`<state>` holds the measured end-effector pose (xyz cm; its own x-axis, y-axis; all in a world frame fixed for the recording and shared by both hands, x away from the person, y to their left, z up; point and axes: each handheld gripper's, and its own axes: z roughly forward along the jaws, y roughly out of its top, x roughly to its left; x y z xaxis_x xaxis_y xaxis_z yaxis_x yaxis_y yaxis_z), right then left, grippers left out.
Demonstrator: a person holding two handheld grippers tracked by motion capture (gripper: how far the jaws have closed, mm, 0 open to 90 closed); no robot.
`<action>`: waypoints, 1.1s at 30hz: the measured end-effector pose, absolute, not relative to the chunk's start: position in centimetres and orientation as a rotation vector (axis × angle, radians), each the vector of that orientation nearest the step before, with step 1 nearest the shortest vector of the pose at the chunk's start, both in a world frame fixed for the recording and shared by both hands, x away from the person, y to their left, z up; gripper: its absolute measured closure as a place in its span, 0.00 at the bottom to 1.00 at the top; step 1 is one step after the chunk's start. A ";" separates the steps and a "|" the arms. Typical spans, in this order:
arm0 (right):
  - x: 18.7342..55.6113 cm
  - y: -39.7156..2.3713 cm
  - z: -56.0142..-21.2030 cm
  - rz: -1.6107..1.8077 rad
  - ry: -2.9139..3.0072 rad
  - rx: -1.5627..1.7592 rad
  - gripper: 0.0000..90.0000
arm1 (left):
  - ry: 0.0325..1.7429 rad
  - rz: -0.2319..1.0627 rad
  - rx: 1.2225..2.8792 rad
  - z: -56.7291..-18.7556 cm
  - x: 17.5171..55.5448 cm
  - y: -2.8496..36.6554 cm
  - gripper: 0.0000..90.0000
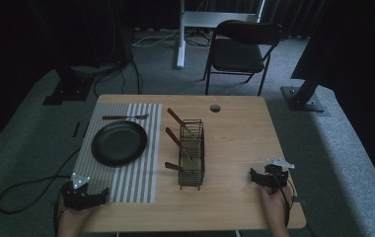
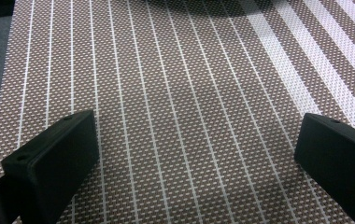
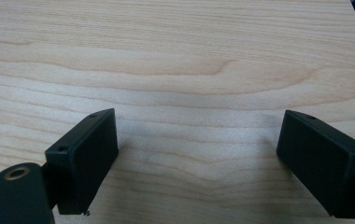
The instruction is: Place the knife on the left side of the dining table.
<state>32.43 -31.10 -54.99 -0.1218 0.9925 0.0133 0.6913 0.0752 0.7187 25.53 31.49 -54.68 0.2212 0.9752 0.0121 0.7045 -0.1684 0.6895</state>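
Note:
A black plate (image 1: pixel 119 142) lies on a striped placemat (image 1: pixel 136 182) at the table's left, with a wooden-handled fork (image 1: pixel 125 117) beyond it. A black wire caddy (image 1: pixel 191 153) in the middle holds three wooden-handled utensils (image 1: pixel 174 138). My left gripper (image 1: pixel 95 198) rests open at the mat's near corner, and its own view has nothing but woven mat (image 2: pixel 189 116) between the jaws. At the near right my right gripper (image 1: pixel 257 177) stands open over bare wood (image 3: pixel 199 93), nothing between its jaws.
The wooden table (image 1: pixel 240 138) has a small round hole (image 1: pixel 215 108) near its far edge. Beyond it stand a dark folding chair (image 1: pixel 240 49) and a white stand (image 1: pixel 181 34). Cables trail on the grey carpet at left (image 1: pixel 32 187).

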 end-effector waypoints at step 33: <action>32.4 -31.1 -55.0 0.805 1.868 1.663 0.13 | 1.546 0.625 1.961 -54.4 25.3 31.4 0.05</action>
